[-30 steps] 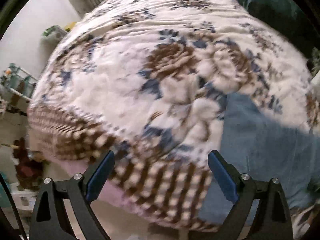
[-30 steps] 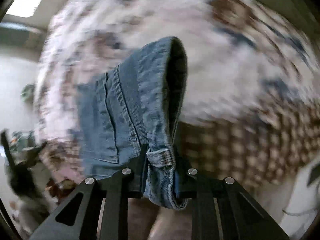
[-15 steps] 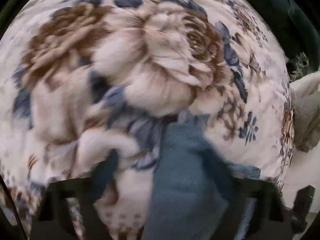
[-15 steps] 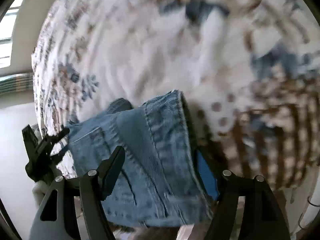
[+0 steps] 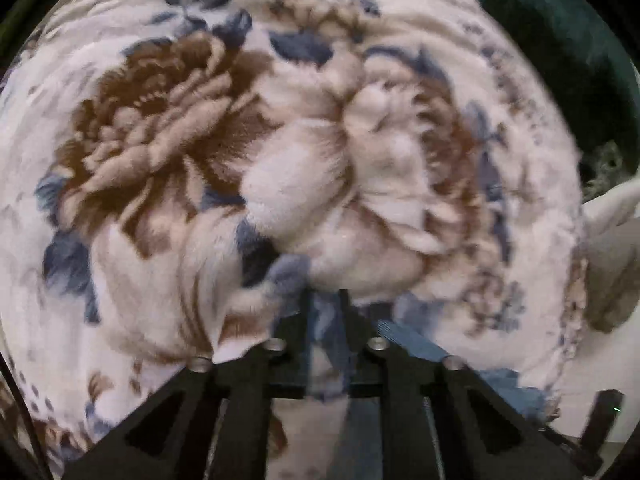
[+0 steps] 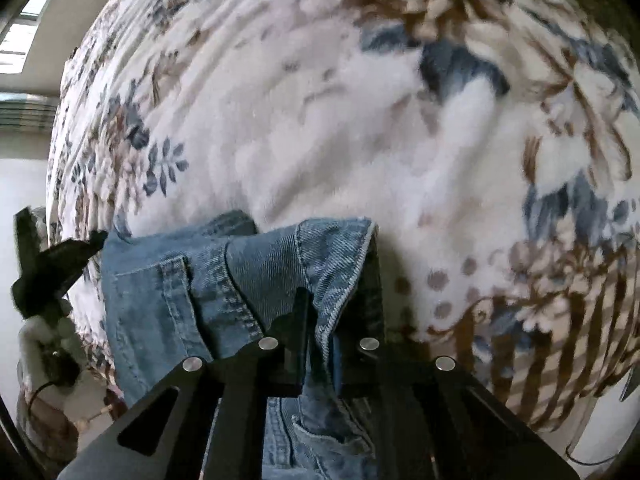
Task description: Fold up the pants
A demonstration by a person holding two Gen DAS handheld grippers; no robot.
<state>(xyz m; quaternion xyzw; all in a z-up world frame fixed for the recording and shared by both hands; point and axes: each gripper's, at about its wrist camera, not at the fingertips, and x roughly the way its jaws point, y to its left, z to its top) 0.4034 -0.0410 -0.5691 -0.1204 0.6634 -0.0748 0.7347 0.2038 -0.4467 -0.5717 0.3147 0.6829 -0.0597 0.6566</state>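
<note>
Right wrist view: right gripper clamped on the waistband edge of the denim jeans, which lie on the floral fleece blanket covering the bed. Left gripper nearly closed, pinching blue fabric, likely the jeans' other end. Risk: thick denim may slip from either narrow pinch, or plush blanket may snag and lift too.

Floral blanket spread wide; dark green fabric beyond.

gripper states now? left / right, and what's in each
Left gripper: closed, pinching fabric just above the blanket; blurred, looks like the jeans.
Right gripper: closed on a folded edge of the jeans.
</note>
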